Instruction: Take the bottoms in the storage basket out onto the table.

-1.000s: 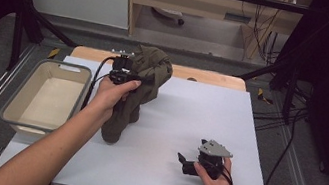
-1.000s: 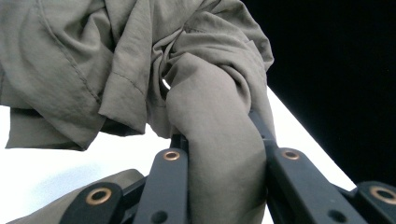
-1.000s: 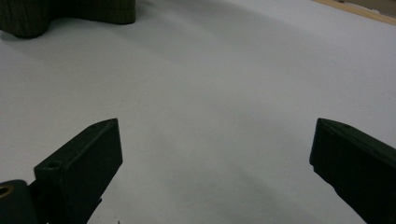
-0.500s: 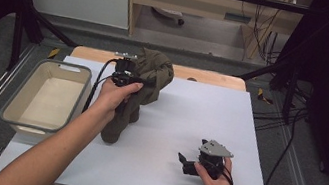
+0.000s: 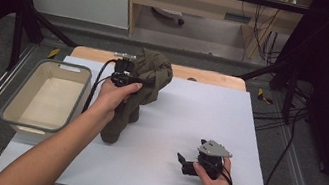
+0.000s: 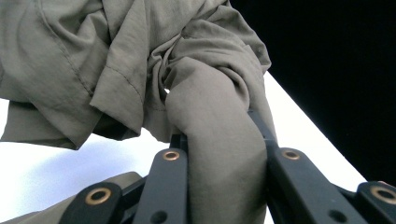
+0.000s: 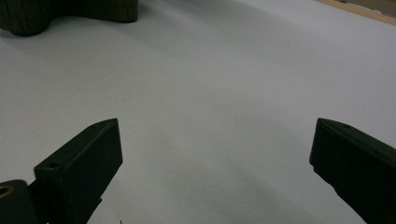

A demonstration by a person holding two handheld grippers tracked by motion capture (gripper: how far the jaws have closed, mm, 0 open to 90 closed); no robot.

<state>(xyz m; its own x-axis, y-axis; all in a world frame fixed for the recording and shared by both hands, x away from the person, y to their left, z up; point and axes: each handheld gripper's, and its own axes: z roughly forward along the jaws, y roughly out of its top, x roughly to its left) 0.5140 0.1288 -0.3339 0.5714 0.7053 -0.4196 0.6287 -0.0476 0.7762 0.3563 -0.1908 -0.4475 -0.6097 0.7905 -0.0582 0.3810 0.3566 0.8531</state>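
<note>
The left hand-held gripper (image 5: 140, 82) is clamped on a bunched fold of the crumpled olive-green cloth garment (image 5: 146, 82), lifting it near the counter's (image 5: 246, 136) far edge, its lower end draping onto the surface. The right hand-held gripper (image 5: 181, 160), jaws apart, rests near the near right corner.

- My left gripper (image 5: 140, 82) is black, with a black cable looping from its body and a small pale bracket on its far end.
- In the left gripper view its jaws are flat black bars joined by brass-ringed rivets (image 6: 171, 155).
- My right gripper (image 5: 182, 157) is black too, topped by a grey three-cornered plate (image 5: 214, 148), with a thin black cable over the wrist.
- Its jaws end in blunt, squared black blocks.
- Both my forearms are bare, no sleeves.
</note>
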